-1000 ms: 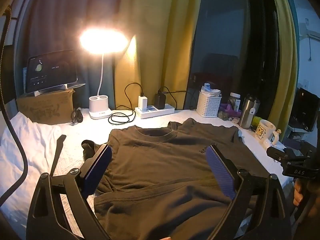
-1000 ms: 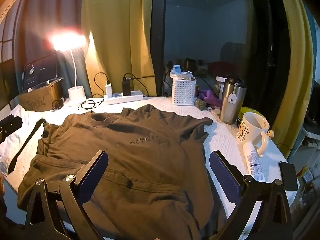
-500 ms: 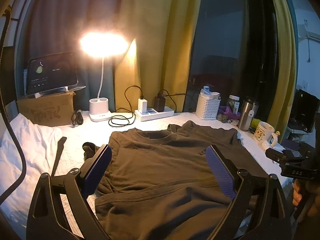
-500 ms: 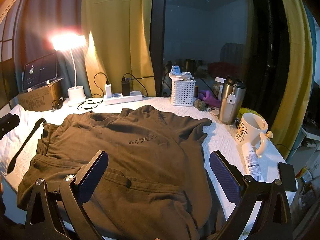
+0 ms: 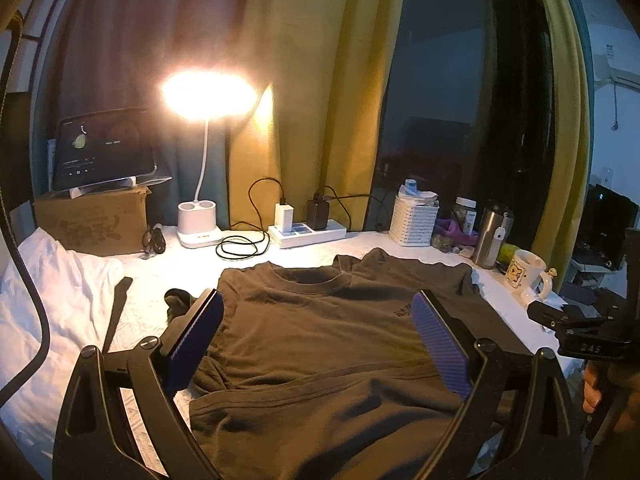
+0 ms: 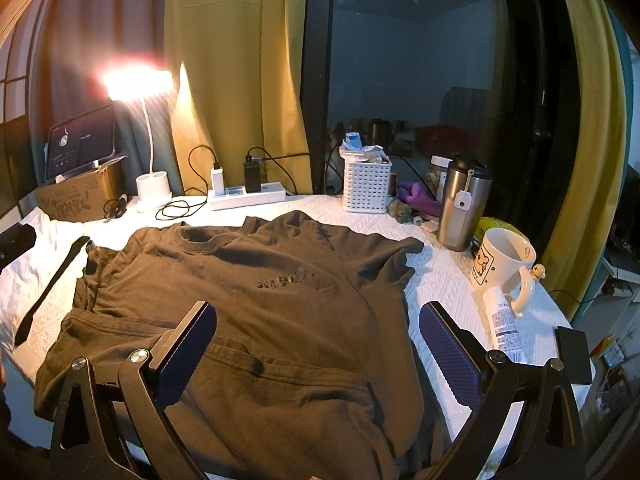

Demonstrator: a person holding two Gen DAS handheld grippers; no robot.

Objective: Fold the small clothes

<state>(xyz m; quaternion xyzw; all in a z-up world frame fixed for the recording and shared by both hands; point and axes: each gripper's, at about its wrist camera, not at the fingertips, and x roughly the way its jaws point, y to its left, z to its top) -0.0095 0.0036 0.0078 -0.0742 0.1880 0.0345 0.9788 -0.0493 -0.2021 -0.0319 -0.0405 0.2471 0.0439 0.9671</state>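
Left claw: jaws spread wide, nothing between the pads, hanging over the lower half of the garment. Compared with a second ago it has drawn back and lifted a little, so more of the desk now shows beyond it.

Right claw: likewise released and empty, poised over the hem area near the garment's right side; it has backed off slightly over the same second.

T-shirt: dark brown, short-sleeved, lying front-up across the white-covered desk, collar toward the window, small print on the chest. Bottom portion already turned up, its hem forming a band across the body. Unmoved across the last second.

Reading: with both claws open and retreating, the hem fold appears laid and let go. Side or sleeve folds probably remain, since the right sleeve lies spread and the left side is bunched.

White cloth: heaped at the left edge, apart from the shirt.

Black strap: lying just left of the shirt.

Mug, tube and steel tumbler: right side, near the sleeve; a possible snag for a sideways sweep.

White basket, power strip, lit desk lamp, cardboard box with tablet: back row, by the yellow curtain.
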